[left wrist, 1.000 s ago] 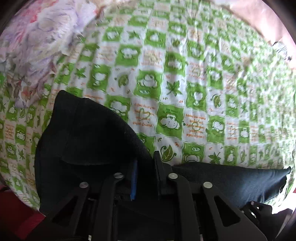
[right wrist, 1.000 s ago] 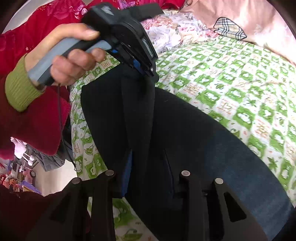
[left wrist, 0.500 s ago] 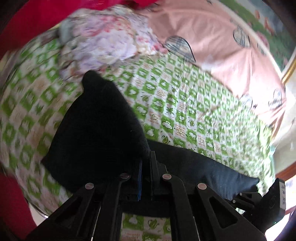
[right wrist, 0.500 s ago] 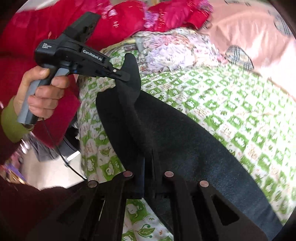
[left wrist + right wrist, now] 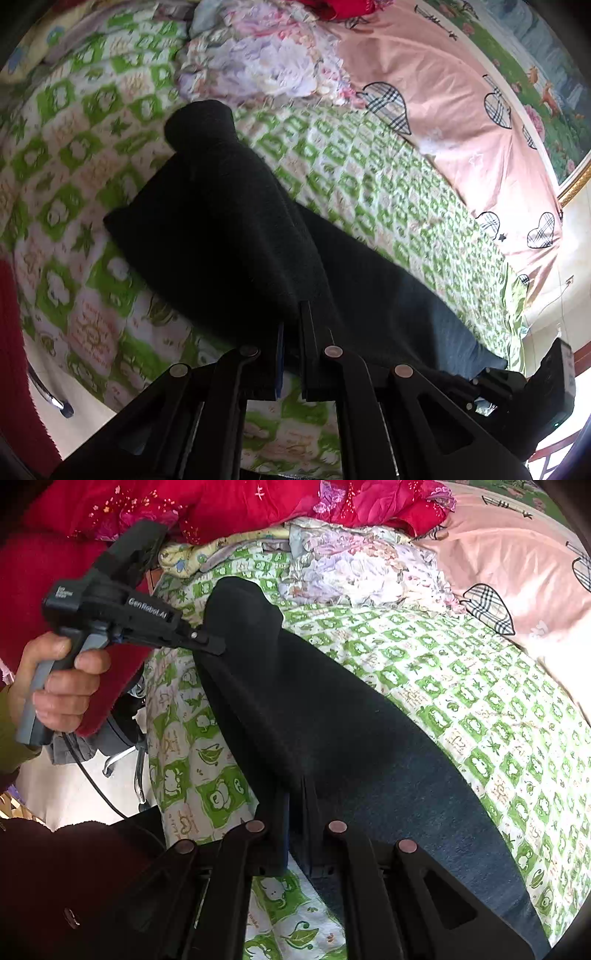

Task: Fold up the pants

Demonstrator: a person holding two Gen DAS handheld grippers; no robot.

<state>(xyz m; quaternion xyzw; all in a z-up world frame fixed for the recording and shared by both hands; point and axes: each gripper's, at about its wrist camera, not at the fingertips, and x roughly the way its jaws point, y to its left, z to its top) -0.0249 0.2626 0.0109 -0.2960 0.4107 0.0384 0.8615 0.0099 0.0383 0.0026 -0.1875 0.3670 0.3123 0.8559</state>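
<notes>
Right wrist view: we see both grippers, right gripper [image 5: 294, 805] and left gripper [image 5: 212, 644], pinching the soft, limp black pants [image 5: 332, 716]; edge grips at 6 and 10 o'clock suit them.

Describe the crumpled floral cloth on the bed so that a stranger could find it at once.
Start from the green-and-white checked bedsheet that covers the bed. At its far end, beyond the dark folded pants, lies the crumpled floral cloth. Pale lilac and pink flowers set it apart from the plain pink heart-print sheet beside it.
</notes>
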